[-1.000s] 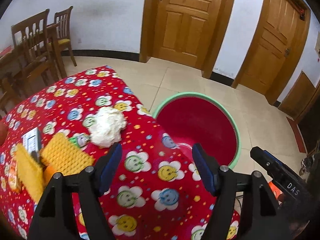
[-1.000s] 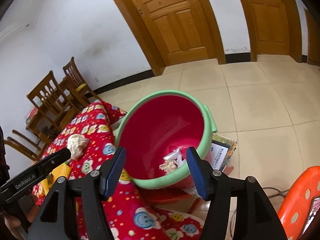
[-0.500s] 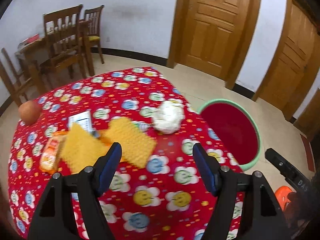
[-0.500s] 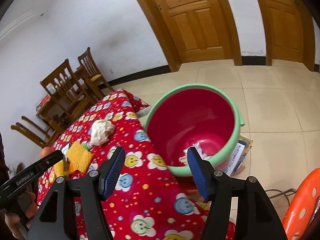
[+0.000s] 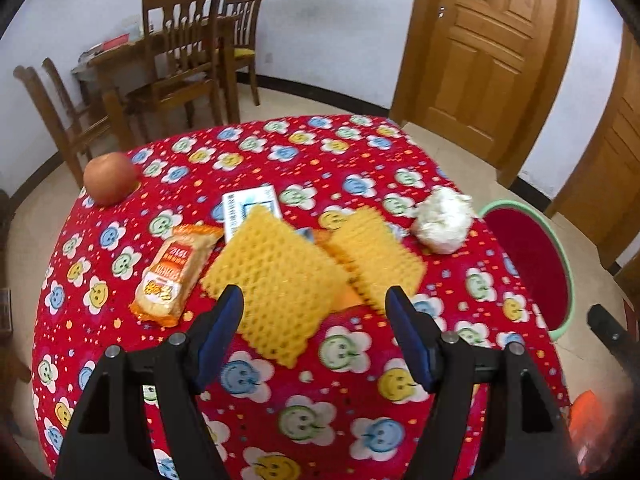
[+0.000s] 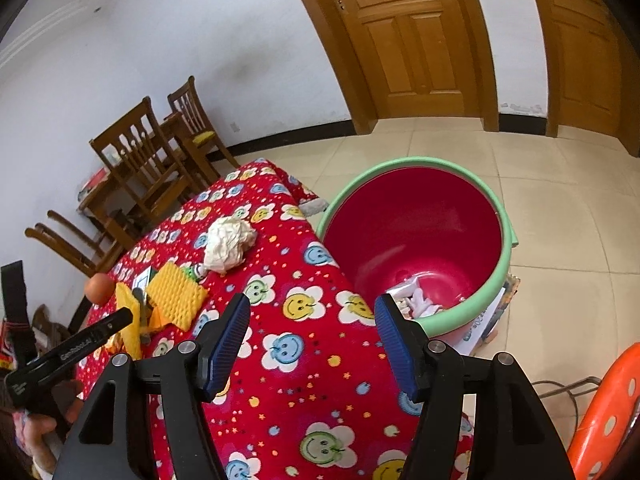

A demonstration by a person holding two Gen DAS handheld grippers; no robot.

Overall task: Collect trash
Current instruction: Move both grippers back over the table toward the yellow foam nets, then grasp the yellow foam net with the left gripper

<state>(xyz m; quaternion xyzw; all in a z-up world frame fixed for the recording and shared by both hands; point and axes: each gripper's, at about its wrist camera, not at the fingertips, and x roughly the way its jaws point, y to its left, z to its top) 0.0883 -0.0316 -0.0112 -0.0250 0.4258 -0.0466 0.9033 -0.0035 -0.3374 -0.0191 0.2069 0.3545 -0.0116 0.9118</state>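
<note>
A red bin with a green rim [image 6: 416, 232] stands on the floor beside the table, with some trash [image 6: 412, 300] at its bottom; it shows at the right of the left wrist view [image 5: 528, 264]. On the red smiley tablecloth lie two yellow foam nets [image 5: 280, 272] [image 5: 376, 256], a crumpled white paper ball [image 5: 442, 220] [image 6: 228, 244], an orange snack packet [image 5: 174, 272] and a white-blue card [image 5: 250, 208]. My left gripper [image 5: 314, 320] is open and empty, just short of the nearer foam net. My right gripper [image 6: 312, 336] is open and empty over the table edge near the bin.
An apple [image 5: 110, 178] sits at the table's far left. Wooden chairs and a small table [image 5: 176, 64] stand by the back wall. An orange plastic stool [image 6: 604, 420] is at the right. Wooden doors [image 6: 404, 36] lie beyond the tiled floor.
My left gripper has swung left from the bin to face the foam nets and packet. My right gripper has drawn back from above the bin to over the table edge. Both stay open.
</note>
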